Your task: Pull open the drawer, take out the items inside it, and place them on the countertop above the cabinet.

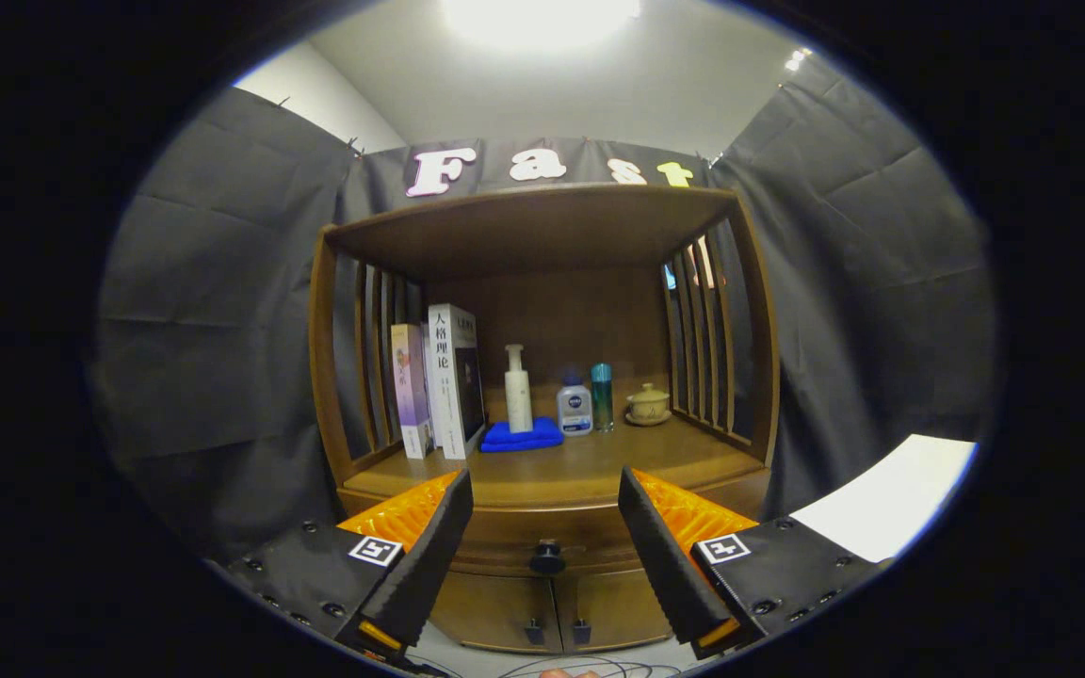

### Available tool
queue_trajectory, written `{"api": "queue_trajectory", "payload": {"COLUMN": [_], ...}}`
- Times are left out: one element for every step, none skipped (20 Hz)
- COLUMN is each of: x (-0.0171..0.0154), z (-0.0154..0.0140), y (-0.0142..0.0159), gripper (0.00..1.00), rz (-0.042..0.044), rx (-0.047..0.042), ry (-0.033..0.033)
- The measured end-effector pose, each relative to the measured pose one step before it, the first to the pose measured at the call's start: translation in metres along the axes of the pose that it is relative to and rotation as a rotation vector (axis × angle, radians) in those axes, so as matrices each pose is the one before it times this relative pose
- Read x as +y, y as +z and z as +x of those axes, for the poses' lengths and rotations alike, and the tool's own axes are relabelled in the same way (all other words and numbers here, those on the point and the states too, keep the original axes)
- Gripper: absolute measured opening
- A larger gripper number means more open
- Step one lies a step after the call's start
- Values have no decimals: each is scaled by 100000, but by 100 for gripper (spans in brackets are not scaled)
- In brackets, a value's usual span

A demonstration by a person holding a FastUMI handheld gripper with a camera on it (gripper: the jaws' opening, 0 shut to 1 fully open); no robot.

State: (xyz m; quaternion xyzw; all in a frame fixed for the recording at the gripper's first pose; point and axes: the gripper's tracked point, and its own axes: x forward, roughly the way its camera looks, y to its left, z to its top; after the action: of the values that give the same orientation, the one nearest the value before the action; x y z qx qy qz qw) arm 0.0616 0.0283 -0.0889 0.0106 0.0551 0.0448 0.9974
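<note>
The hand-held gripper [545, 494] stands wide open and holds nothing, with the shut drawer's knob [547, 557] between its fingers at lower centre. On the worktop [590, 461] beyond stand two books [439, 381], a pump bottle [517, 391] on a blue cloth [522, 436], a jar [574, 408], a teal bottle [602, 395] and a lidded cup [648, 405]. Their labels are too small to read surely.

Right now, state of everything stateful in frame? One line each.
hand-held gripper: open, fingers spread, holding nothing
drawer: shut, knob between the fingers, untouched
cabinet doors: both shut
books: upright, closed
pump bottle: upright, standing on the folded blue cloth
small white bottle: upright, capped
teal bottle: upright
lidded cup: lid on
</note>
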Motion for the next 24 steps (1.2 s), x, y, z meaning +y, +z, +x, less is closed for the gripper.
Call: {"api": "queue_trajectory", "payload": {"x": [-71, -95, -181, -72, -29, -43, -14, -27, -4, -95, 19, 222, 55, 101, 69, 63, -87, -116, -22, -43, 17, 106, 2, -86], "z": [423, 703, 550, 694, 583, 441, 513, 609, 537, 642, 382, 732, 764, 693, 692, 695, 600, 416, 743, 491, 431, 427, 434, 451], "y": [-732, -1025, -733, -758, -919, -735, -817, -787, -601, -712, -749, -865, -616, -559, -517, -463, -447, -423, -641, -513, -509, -124, -17, -150], "gripper": [98, 98, 98, 98, 98, 98, 98, 98, 98, 98, 98, 98, 98, 98, 98, 98, 98, 98, 98, 98, 98, 98, 98, 98], "rz": [174, 25, -129, -80, 90, 156, 316, 634, 442, 154, -124, -434, -380, -338, -165, 73, 79, 165, 485, 584, 649, 350, -247, -515], "rx": [1438, 1643, 1155, 1379, 1558, 1270, 1429, 1482, 1136, 1317, 1432, 1801, 1575, 1649, 1222, 1070, 915, 929, 1608, 1285, 1098, 445, 102, -6], "ry": [98, -181, -410, -210, -49, -227, -41, 514, 481, 499, 274, 403, 14, -14, 210, 67, -361, -373, -423, -419, 42, 229, -62, -272]}}
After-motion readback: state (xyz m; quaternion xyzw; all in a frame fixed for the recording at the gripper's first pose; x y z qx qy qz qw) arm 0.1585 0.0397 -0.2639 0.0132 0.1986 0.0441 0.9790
